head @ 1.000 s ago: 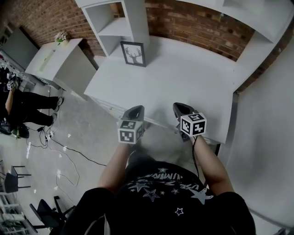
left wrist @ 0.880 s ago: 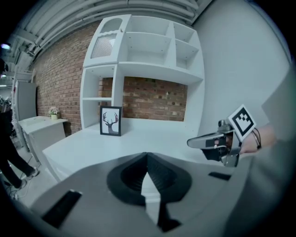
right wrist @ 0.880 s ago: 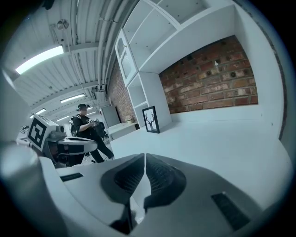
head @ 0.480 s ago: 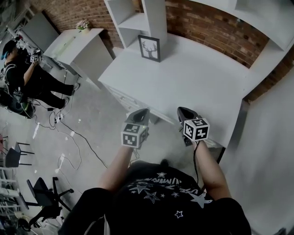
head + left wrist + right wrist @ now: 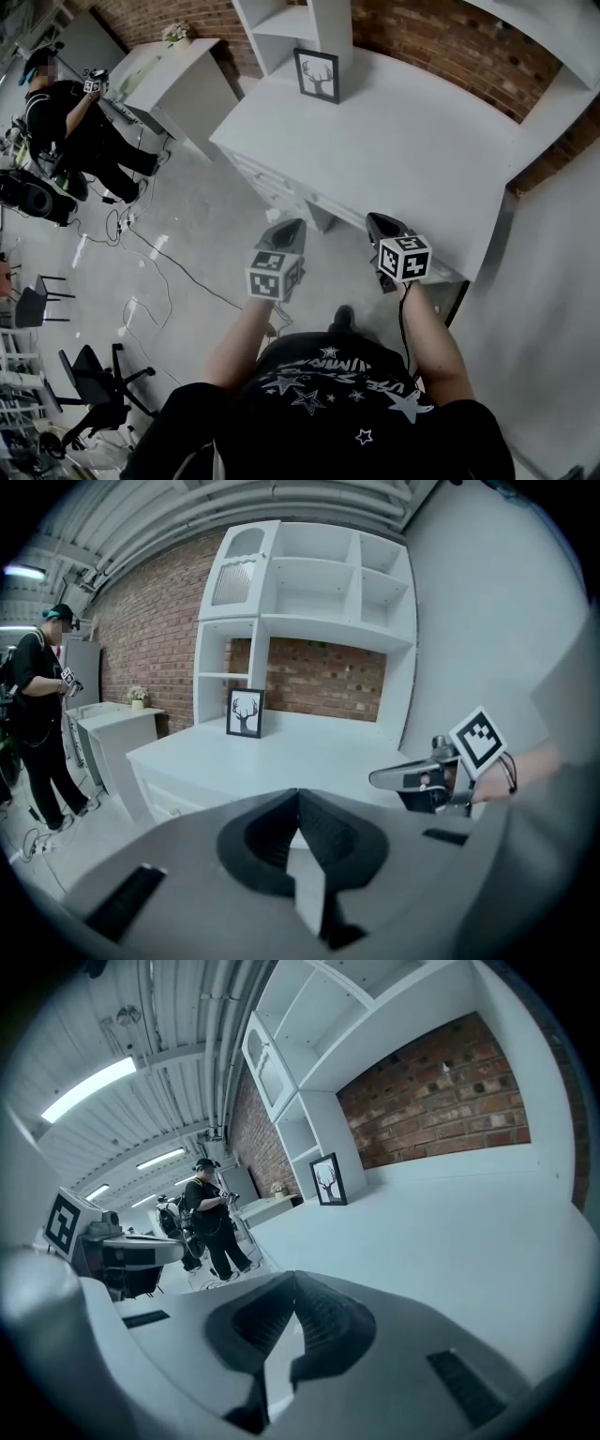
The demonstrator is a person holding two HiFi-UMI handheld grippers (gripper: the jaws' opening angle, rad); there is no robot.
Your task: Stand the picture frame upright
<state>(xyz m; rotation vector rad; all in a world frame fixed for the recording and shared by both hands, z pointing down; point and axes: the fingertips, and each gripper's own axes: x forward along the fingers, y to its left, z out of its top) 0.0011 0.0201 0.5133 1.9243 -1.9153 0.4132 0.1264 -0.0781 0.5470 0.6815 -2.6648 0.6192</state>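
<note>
The picture frame (image 5: 317,75), showing a deer-antler print, stands upright at the far left corner of the white counter (image 5: 412,141). It is just beside the foot of the white shelf unit (image 5: 305,19), with the brick wall (image 5: 450,52) behind. The left tool (image 5: 284,227) and the right tool (image 5: 379,221) are both clenched, jaws pressed together on nothing, held side by side in the air at the counter's near edge, well apart from the picture frame.
</note>
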